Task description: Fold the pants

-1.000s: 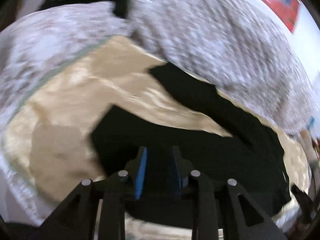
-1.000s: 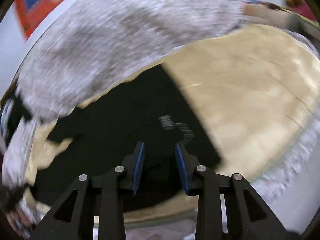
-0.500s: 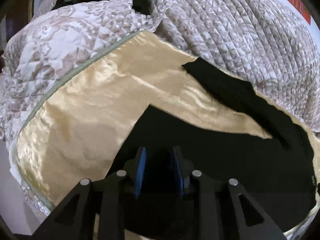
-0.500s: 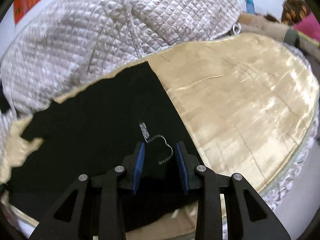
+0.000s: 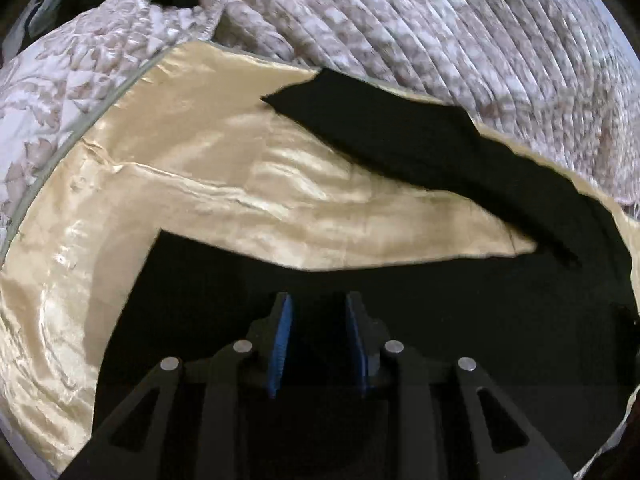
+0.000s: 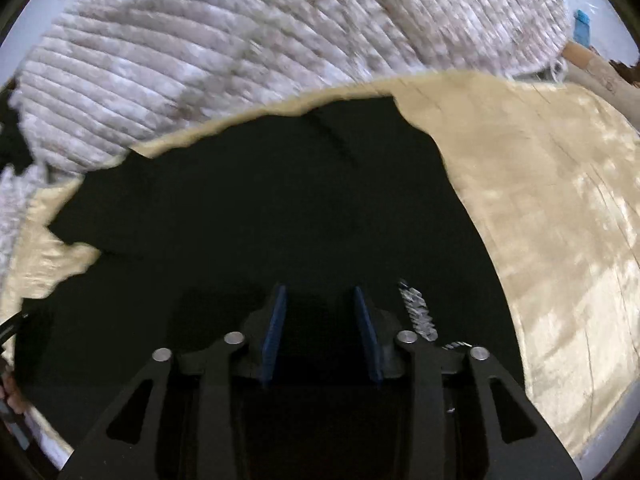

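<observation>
Pants (image 5: 400,132): plain black. Sheet (image 5: 200,168): glossy pale gold, unpatterned. Quilt (image 5: 460,28): white with taupe floral print, stitched in ribs. Left tool (image 5: 318,336) and right tool (image 6: 320,332): black frames, blue pads (image 6: 274,336), silver rivets.

1. Bare gold sheet (image 5: 224,184) lies open left of the black pants (image 5: 400,300) — and right of them in the right wrist view.
2. A heaped quilted blanket (image 6: 200,60) walls off the far side — touching the pants' far edge.

A home bedroom: a quilted bedspread (image 5: 460,32) heaped on a golden satin sheet (image 5: 200,168).
</observation>
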`<state>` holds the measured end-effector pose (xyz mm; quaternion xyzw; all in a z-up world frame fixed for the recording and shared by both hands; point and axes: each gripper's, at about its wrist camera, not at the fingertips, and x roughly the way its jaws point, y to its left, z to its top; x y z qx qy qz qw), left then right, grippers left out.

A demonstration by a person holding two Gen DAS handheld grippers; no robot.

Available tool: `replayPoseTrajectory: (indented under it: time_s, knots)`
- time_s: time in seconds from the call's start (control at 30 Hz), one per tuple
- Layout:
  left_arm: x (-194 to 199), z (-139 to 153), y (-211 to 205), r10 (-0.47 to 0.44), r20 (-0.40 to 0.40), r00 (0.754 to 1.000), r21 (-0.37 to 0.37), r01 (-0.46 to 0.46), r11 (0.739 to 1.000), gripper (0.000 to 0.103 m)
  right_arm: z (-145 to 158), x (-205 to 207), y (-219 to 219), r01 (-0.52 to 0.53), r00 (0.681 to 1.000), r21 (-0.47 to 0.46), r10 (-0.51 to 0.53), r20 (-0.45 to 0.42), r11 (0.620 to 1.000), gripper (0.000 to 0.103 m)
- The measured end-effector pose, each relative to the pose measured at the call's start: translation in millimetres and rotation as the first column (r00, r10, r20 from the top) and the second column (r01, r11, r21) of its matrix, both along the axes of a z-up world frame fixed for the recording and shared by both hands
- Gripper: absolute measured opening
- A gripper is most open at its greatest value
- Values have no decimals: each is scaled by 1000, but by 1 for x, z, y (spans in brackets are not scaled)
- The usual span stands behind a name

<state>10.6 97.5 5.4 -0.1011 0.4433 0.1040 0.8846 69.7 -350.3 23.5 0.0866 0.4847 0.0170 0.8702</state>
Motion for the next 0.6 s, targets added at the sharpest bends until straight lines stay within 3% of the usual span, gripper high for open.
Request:
replayPoseTrajectory:
  time_s: [0.1, 0.2, 0.27, 0.43, 0.6]
  knots:
    - [-3, 7, 2, 40, 26, 999, 43, -41, 998, 30, -1, 2, -13, 75, 997, 97, -75, 0, 992, 37]
    - [-11, 14, 2, 47, 65, 997, 64, -51, 997, 32, 15, -7, -14, 135, 988, 43, -137, 66, 990, 37]
    - [-20, 17, 3, 45, 81, 996, 68, -51, 996, 38, 22, -7, -15, 134, 987, 66, -140, 80, 989, 37]
    - [-29, 11, 0, 47, 57, 997, 62, -50, 997, 39, 12, -9, -11, 132, 991, 21, -133, 24, 991, 37]
    - [-41, 13, -36, -54, 77, 996, 75, 49, 996, 39, 22, -20, -1, 63, 996, 15, -64, 64, 998, 39]
